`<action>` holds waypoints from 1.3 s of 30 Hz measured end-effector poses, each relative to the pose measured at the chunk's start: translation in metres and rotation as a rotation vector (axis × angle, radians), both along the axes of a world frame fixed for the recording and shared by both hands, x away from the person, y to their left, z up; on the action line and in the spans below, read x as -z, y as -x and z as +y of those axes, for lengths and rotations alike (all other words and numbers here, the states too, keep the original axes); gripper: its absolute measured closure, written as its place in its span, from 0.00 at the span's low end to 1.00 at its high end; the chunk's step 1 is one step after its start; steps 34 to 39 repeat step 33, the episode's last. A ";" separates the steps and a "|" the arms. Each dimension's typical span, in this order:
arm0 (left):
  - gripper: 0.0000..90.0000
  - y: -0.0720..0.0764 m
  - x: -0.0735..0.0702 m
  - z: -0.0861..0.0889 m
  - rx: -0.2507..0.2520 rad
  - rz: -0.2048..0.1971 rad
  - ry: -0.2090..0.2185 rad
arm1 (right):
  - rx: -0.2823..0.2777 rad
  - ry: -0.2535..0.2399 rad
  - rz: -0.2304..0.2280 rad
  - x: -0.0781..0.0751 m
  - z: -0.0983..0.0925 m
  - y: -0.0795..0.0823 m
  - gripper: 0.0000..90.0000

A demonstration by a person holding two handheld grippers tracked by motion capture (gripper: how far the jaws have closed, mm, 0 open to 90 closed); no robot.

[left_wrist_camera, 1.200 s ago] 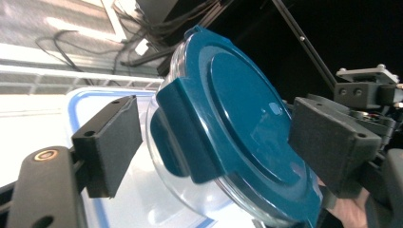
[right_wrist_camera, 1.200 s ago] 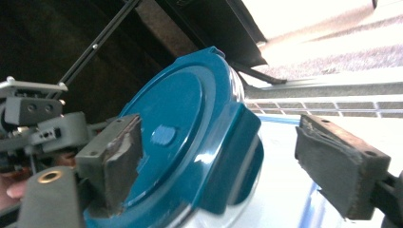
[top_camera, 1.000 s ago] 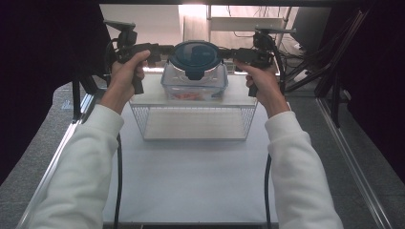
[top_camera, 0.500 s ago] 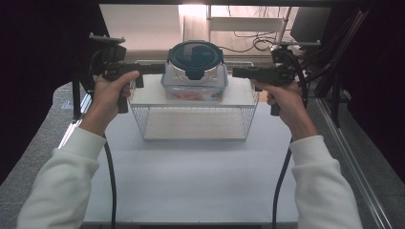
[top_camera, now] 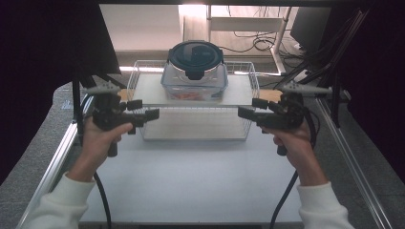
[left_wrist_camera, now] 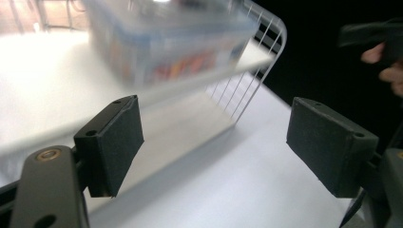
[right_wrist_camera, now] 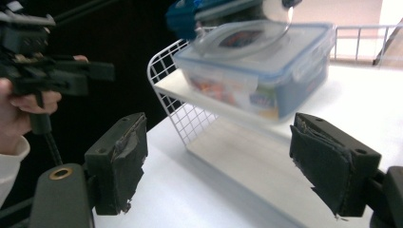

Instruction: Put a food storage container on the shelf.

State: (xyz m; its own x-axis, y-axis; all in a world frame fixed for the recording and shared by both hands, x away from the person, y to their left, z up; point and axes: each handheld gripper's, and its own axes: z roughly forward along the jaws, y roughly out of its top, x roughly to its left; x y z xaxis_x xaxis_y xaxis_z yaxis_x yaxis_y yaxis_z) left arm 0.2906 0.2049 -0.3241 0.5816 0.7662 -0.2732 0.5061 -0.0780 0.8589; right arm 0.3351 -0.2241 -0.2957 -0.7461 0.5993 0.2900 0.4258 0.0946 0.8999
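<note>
1. Both of your grippers have pulled back from the clear container (top_camera: 194, 81), which they were flanking half a second ago.
2. That container, topped by a dark round lid (top_camera: 195, 55), is sitting on a white board (top_camera: 148, 90) laid across the wire basket (top_camera: 248, 129) at the counter's (top_camera: 191, 181) far side.
3. Your left gripper (top_camera: 139, 111) is hovering just left of the basket, fingers (left_wrist_camera: 116, 142) spread wide, gripping nothing.
4. Your right gripper (top_camera: 254, 109) is hovering just right of it, fingers (right_wrist_camera: 332, 164) equally wide and empty.
</note>
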 end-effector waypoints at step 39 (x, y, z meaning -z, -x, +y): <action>0.23 0.053 0.148 0.022 -0.077 0.145 -0.103 | 0.093 0.226 0.074 0.155 -0.017 0.063 0.19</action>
